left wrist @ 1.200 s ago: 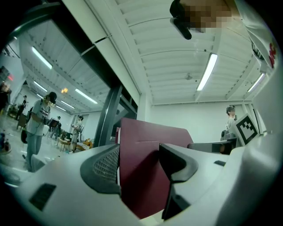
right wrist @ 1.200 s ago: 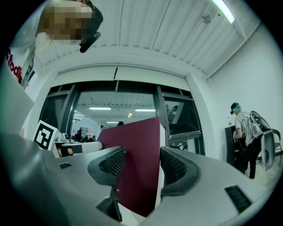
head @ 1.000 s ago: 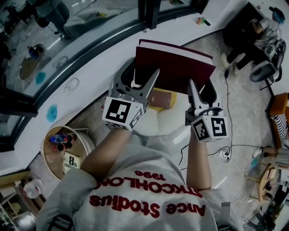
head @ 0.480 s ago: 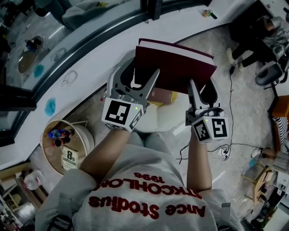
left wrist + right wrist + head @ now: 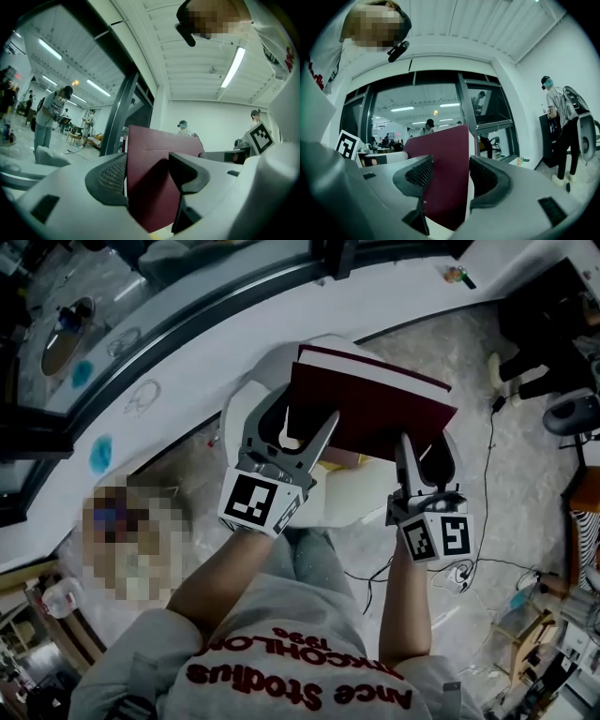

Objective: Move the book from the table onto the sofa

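Observation:
A dark red hardcover book (image 5: 370, 409) hangs in the air in front of me, held level by both grippers at its near edge. My left gripper (image 5: 302, 418) is shut on the book's left part, and my right gripper (image 5: 427, 442) is shut on its right part. In the left gripper view the red cover (image 5: 150, 154) fills the gap between the pads of the left gripper (image 5: 149, 174). The right gripper view shows the book (image 5: 445, 159), with its white page edge, clamped in the right gripper (image 5: 451, 176). A white rounded padded seat (image 5: 246, 401) lies directly below the book.
A long white curved ledge (image 5: 169, 362) under dark window frames runs across the far side. Cables and a power strip (image 5: 461, 570) lie on the floor at right. An office chair (image 5: 574, 413) stands at the far right. People stand in the room beyond.
Both grippers keep the same hold on the book. The floor and ledge have slid beneath them, and the white seat now shows around the book's far and left edges.

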